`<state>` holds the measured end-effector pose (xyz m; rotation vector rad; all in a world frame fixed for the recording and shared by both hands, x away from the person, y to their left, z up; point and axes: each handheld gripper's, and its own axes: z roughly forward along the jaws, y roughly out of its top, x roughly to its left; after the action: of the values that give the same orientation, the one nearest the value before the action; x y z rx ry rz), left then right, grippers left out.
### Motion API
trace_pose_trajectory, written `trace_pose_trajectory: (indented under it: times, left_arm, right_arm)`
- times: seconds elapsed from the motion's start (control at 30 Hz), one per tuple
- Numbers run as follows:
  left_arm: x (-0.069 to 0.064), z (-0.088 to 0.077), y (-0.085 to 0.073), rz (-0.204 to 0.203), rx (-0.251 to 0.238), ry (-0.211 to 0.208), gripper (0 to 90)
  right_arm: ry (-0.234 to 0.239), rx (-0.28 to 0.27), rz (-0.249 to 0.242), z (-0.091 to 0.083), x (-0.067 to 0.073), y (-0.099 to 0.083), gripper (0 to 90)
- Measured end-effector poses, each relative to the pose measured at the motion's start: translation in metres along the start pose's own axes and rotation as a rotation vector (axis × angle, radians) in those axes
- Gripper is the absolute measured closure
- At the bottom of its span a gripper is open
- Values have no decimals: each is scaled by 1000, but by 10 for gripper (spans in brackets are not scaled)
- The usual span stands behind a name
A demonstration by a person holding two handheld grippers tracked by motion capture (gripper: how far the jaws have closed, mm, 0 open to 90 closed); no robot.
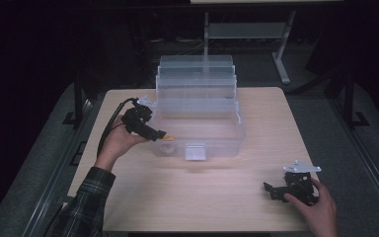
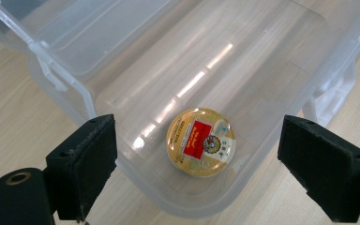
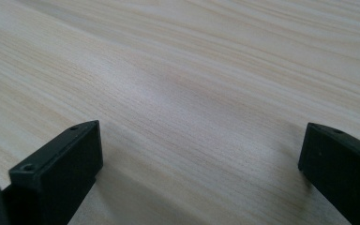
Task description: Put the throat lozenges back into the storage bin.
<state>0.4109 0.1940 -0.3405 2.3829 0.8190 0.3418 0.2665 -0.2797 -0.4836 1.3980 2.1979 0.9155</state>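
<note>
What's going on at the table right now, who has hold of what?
A person holds a gripper in each hand. The left gripper hangs open over the near left end of the clear plastic box, jaws wide apart above a small round gold tin that lies on the box's floor. Nothing is gripped. The right gripper rests open near the wooden table's near right corner, holding nothing.

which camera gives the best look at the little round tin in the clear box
The left gripper view: the round tin lies on the floor of the clear box, its gold-and-red lid plainly seen between the open jaws. The high view shows just an orange speck. The right gripper view faces bare table.
</note>
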Motion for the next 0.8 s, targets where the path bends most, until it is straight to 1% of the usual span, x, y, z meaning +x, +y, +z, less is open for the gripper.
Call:
trace_pose_trajectory:
  times: [0.2, 0.27, 0.43, 0.47, 0.5, 0.53, 0.57, 0.63, 0.67, 0.77, 0.8]
  left_arm:
    - [-1, -4, -10, -4, -5, 23, 110]
    - [-1, -7, -13, -4, -11, 27, 109]
    - [-2, -11, -20, -7, -10, 33, 110]
    - [-3, -11, -22, -14, -11, 32, 110]
    - [-4, -12, -24, -8, -10, 37, 110]
    - [-6, -12, -26, -16, -14, 37, 110]
    - [-6, -13, -28, -12, -16, 39, 110]
    - [-7, -14, -32, -22, -24, 40, 110]
    - [-7, -15, -34, -18, -24, 43, 110]
    - [-9, -17, -40, -28, -31, 58, 111]
    - [-9, -18, -43, -32, -35, 56, 111]
  right_arm:
    - [0, 0, 0, 0, 0, 0, 0]
    - [0, 0, -1, 0, 0, 0, 0]
    - [0, 0, 0, 0, 0, 0, 0]
    - [0, 0, 0, 0, 0, 0, 0]
    - [0, 0, 0, 0, 0, 0, 0]
    - [0, 0, 0, 0, 0, 0, 0]
    - [0, 0, 0, 0, 0, 0, 0]
    - [0, 0, 0, 0, 0, 0, 0]
    - [0, 0, 0, 0, 0, 0, 0]
    - [0, 0, 0, 0, 0, 0, 0]
    - [0, 0, 1, 0, 0, 0, 0]
